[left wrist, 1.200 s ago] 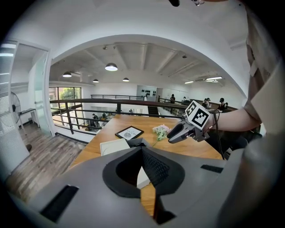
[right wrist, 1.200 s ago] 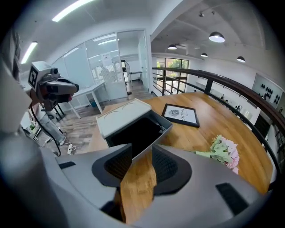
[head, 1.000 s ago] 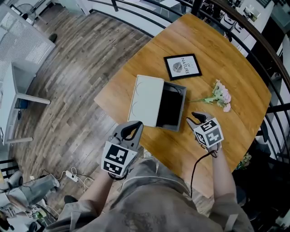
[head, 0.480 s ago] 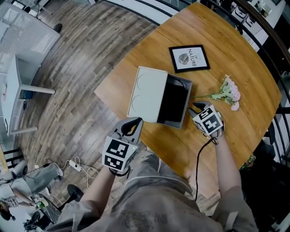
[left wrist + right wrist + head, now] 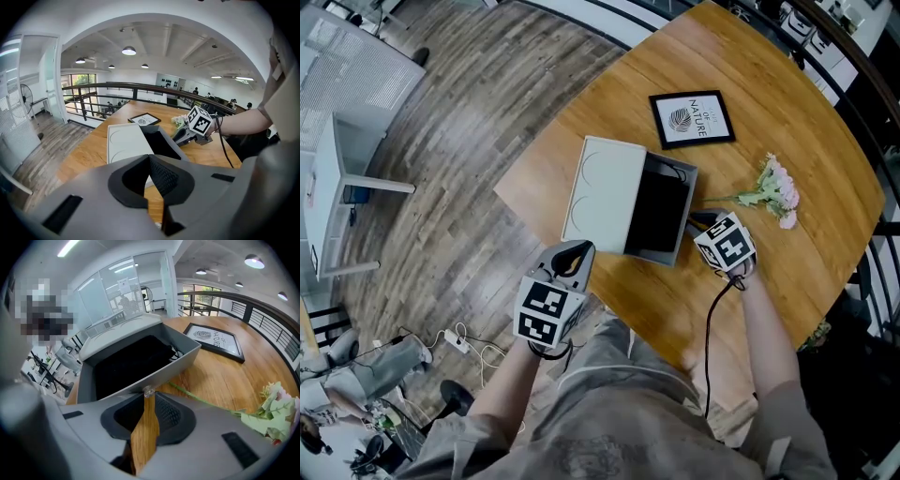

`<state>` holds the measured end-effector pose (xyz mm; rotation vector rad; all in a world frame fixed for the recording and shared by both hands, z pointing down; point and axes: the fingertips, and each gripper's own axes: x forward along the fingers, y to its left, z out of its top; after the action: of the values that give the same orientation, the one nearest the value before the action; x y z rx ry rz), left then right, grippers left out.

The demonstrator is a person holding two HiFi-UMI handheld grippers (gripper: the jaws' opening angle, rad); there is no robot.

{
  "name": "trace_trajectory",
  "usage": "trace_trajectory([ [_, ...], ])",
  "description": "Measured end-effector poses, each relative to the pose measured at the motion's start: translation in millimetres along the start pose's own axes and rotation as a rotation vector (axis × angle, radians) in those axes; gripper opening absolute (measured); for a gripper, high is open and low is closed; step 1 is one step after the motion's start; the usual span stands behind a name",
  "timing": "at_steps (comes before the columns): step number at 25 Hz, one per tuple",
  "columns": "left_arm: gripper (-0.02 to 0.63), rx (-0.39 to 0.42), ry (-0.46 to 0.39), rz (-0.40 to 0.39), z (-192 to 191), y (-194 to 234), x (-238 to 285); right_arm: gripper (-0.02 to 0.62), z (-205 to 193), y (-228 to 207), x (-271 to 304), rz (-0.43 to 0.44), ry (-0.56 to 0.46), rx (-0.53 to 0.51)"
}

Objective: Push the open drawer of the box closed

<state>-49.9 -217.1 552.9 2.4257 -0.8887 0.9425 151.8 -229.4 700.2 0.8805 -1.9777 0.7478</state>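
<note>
A white box (image 5: 605,192) lies on the wooden table (image 5: 787,103) with its grey drawer (image 5: 661,216) pulled out to the right, dark inside. My right gripper (image 5: 698,223) sits at the drawer's front panel (image 5: 154,373). Its jaws are closing, with a narrow gap left and the small clear knob (image 5: 149,391) right at the fingertips of the right gripper (image 5: 146,398); I see no pad pressing on it. My left gripper (image 5: 574,251) hangs off the table's near edge, shut and empty, pointing at the box (image 5: 126,143).
A framed print (image 5: 691,118) lies beyond the box. A pale pink flower sprig (image 5: 773,192) lies right of the drawer, its stem (image 5: 201,399) running beside my right gripper. Wooden floor lies left of the table; a black railing borders the far side.
My right gripper has moved up to the drawer's front and its jaws have narrowed. The left gripper has hardly moved.
</note>
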Motion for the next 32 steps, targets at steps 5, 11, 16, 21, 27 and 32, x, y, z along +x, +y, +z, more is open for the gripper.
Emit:
trace_trajectory([
  [5, 0.015, -0.016, 0.011, 0.006, -8, 2, -1, 0.083, 4, -1, -5, 0.011, -0.019, 0.031],
  [11, 0.015, -0.024, 0.009, 0.004, -9, 5, -1, 0.078, 27, 7, -1, 0.031, -0.052, 0.037],
  [16, 0.015, -0.025, 0.008, 0.002, -12, 2, -6, 0.078, 44, 23, 16, 0.067, -0.068, 0.044],
  [21, 0.015, -0.028, 0.010, 0.000, -16, 2, -23, 0.078, 71, 40, 28, 0.087, -0.087, 0.050],
  [27, 0.015, -0.047, -0.006, 0.005, -22, 4, -39, 0.081, 91, 52, 41, 0.041, -0.090, 0.042],
  [32, 0.015, -0.057, -0.029, 0.021, -26, 9, -51, 0.084, 95, 49, 41, 0.013, -0.110, 0.095],
])
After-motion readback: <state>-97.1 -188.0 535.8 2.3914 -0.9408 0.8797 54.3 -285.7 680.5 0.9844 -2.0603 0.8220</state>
